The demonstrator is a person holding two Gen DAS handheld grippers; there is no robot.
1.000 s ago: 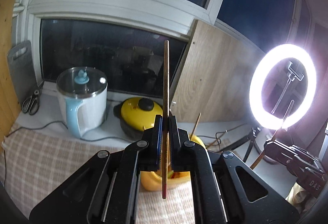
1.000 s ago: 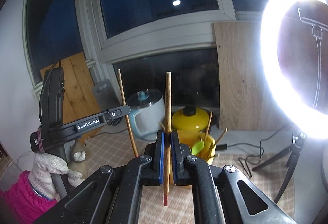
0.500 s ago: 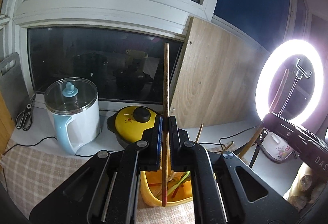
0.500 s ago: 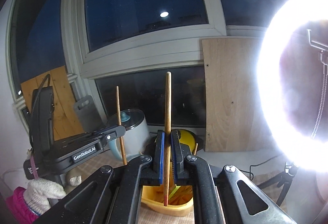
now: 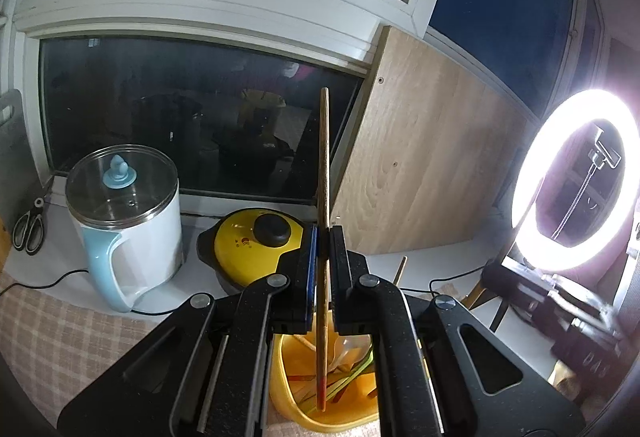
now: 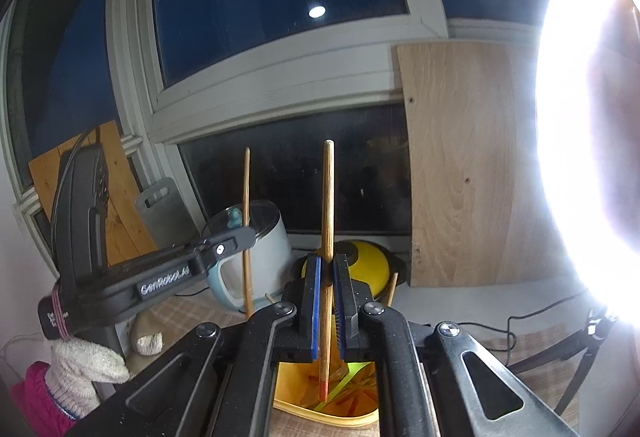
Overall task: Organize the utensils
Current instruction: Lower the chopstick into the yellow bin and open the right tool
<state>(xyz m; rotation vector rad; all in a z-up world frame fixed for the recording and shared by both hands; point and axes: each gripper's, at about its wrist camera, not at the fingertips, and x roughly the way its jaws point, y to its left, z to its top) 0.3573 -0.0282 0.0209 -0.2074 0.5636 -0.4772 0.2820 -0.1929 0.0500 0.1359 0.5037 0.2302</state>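
Observation:
My left gripper [image 5: 323,237] is shut on a wooden chopstick [image 5: 323,173] held upright, its red tip down inside the yellow utensil holder [image 5: 292,393]. My right gripper [image 6: 327,265] is shut on a second wooden chopstick [image 6: 328,205], also upright, red tip over the same yellow holder [image 6: 296,399]. The holder has several utensils in it, some green and some wooden. The left gripper [image 6: 236,239] with its chopstick [image 6: 246,189] shows at the left of the right wrist view. The right gripper shows blurred at the right edge of the left wrist view.
A white and blue electric kettle [image 5: 124,221] and a yellow lidded pot [image 5: 256,241] stand behind the holder on the sill. Scissors [image 5: 28,229] lie far left. A wooden board [image 5: 424,173] leans against the window. A bright ring light [image 5: 572,181] on a tripod stands at the right. A checked cloth [image 5: 60,341] covers the table.
Both grippers moved forward over the yellow holder and lowered; the chopsticks' red tips now sit inside its rim. Both stay shut on their chopsticks.

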